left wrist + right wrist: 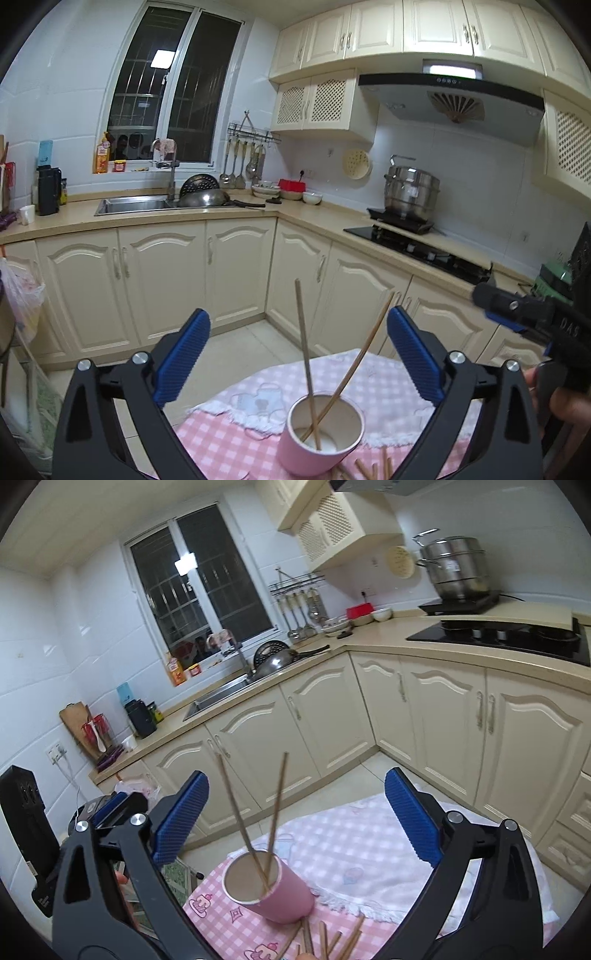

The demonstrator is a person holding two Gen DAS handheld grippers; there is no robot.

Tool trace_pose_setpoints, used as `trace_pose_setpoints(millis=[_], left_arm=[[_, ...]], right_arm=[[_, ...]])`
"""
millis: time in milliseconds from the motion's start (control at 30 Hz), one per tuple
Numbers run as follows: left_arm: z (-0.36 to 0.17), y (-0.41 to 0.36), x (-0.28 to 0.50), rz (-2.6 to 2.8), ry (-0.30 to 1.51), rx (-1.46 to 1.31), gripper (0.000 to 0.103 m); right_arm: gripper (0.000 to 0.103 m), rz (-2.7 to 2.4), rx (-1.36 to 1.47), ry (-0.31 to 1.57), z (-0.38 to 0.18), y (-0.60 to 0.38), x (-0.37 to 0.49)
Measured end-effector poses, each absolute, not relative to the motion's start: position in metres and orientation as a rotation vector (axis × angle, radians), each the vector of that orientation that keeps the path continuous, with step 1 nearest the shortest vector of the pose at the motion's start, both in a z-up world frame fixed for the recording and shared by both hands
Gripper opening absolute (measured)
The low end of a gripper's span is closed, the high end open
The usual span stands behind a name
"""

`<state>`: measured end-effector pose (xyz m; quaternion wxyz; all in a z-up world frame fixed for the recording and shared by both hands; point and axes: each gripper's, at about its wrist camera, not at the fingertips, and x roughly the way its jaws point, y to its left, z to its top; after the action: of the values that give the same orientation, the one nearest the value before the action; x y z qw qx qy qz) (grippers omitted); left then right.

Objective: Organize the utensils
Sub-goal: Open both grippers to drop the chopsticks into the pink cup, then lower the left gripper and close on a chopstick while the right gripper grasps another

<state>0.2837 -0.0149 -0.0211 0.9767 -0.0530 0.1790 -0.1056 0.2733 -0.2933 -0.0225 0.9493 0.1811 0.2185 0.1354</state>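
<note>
— Where are the chopsticks now?

— Two chopsticks stand in the pink cup, leaning apart, tips on its bottom. The cup sits on the pink checked cloth over the small table, between my left gripper's fingers in that view.

— And your grippers?

— My left gripper is spread wide, nothing touching its blue pads. My right gripper is just as wide, empty too. More loose chopsticks lie on the cloth just in front of the cup.

— Anything else close by?

— A white fringed towel lies on the cloth beside the cup — cream kitchen cabinets behind.
</note>
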Motion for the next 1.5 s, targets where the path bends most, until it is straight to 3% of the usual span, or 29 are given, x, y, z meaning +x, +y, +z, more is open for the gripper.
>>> trace_pose_setpoints(millis=[567, 1500], left_arm=[[-0.046, -0.002, 0.254, -0.188, 0.463, -0.072, 0.095], [-0.156, -0.042, 0.245, -0.268, 0.786, 0.136, 0.095]], right_arm=[[0.094, 0.230, 0.341, 0.609, -0.057, -0.309, 0.251], [0.094, 0.256, 0.238, 0.900, -0.145, -0.291, 0.226]])
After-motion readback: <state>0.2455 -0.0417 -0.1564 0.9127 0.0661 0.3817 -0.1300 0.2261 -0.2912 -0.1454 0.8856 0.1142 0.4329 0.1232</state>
